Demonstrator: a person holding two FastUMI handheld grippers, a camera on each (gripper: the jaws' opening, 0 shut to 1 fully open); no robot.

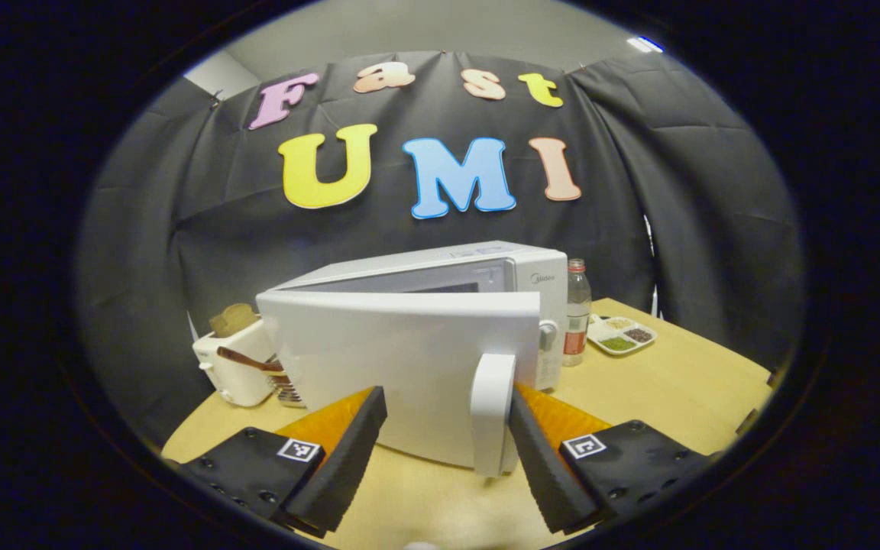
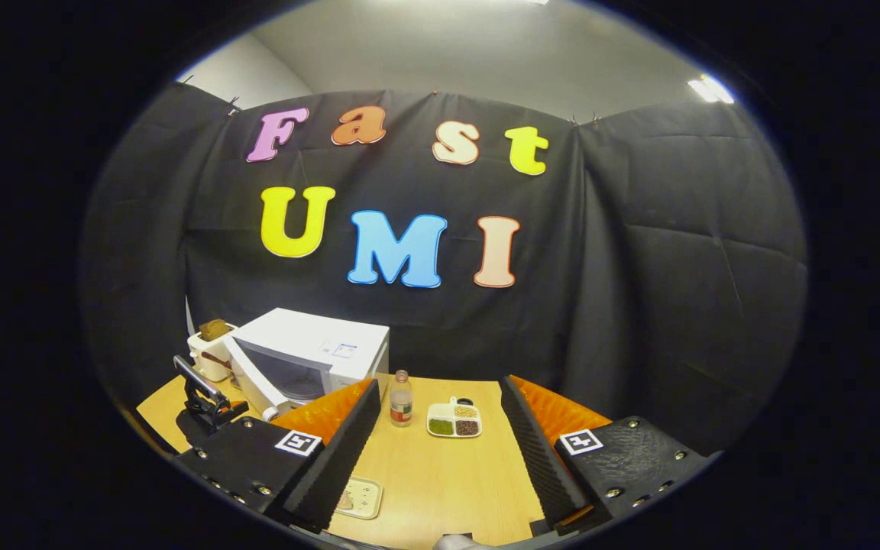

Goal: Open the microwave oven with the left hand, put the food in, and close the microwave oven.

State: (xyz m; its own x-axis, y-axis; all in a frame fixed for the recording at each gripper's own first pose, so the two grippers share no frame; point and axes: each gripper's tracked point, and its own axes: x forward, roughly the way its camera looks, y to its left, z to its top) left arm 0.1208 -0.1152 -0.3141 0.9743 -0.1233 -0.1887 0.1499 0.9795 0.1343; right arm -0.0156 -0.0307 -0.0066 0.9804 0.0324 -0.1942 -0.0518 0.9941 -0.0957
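the left hand-held gripper [image 1: 440,428] stands wide, its right finger hooked beside the door handle [image 1: 492,412] to swing the microwave oven [image 1: 425,336] open at the tabletop's [image 1: 677,389] left edge. the right hand-held gripper [image 2: 436,443] waits wide above the small food tray [image 2: 360,496] near the front edge.

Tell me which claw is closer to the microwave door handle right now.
Left. The left claw is open around the door handle, one finger right beside it. The right claw hangs open over the table, well away from the microwave.
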